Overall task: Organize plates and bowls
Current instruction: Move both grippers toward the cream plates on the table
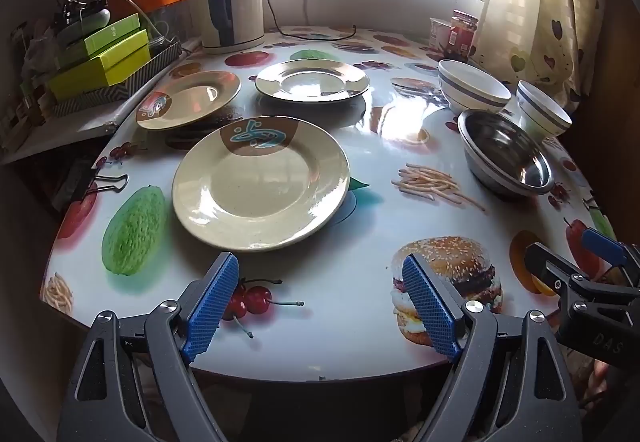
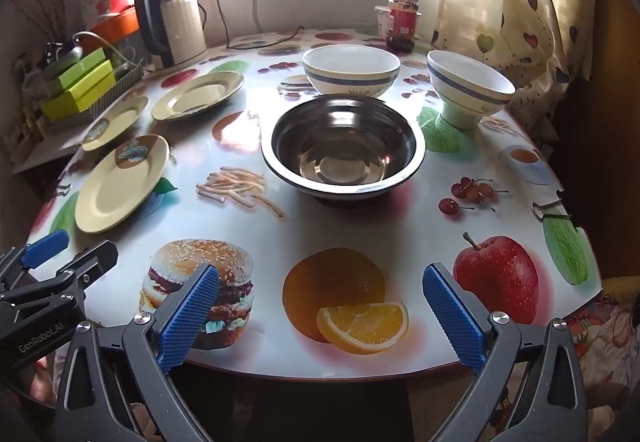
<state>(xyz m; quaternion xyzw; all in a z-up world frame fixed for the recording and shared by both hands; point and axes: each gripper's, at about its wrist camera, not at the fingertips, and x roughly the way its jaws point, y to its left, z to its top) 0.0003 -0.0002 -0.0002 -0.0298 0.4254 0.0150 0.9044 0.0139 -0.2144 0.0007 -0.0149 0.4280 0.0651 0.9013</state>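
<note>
Three cream plates lie flat and apart on the left: the near plate (image 1: 261, 184) and left plate (image 1: 188, 100) bear a brown-and-blue mark, the far plate (image 1: 312, 82) has a brown rim. On the right the steel bowl (image 2: 343, 146) sits upright before two white, blue-banded bowls, a wide bowl (image 2: 351, 69) and a footed bowl (image 2: 470, 90). All are empty.

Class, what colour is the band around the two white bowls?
Blue on both white bowls, clearest in the right wrist view.
</note>
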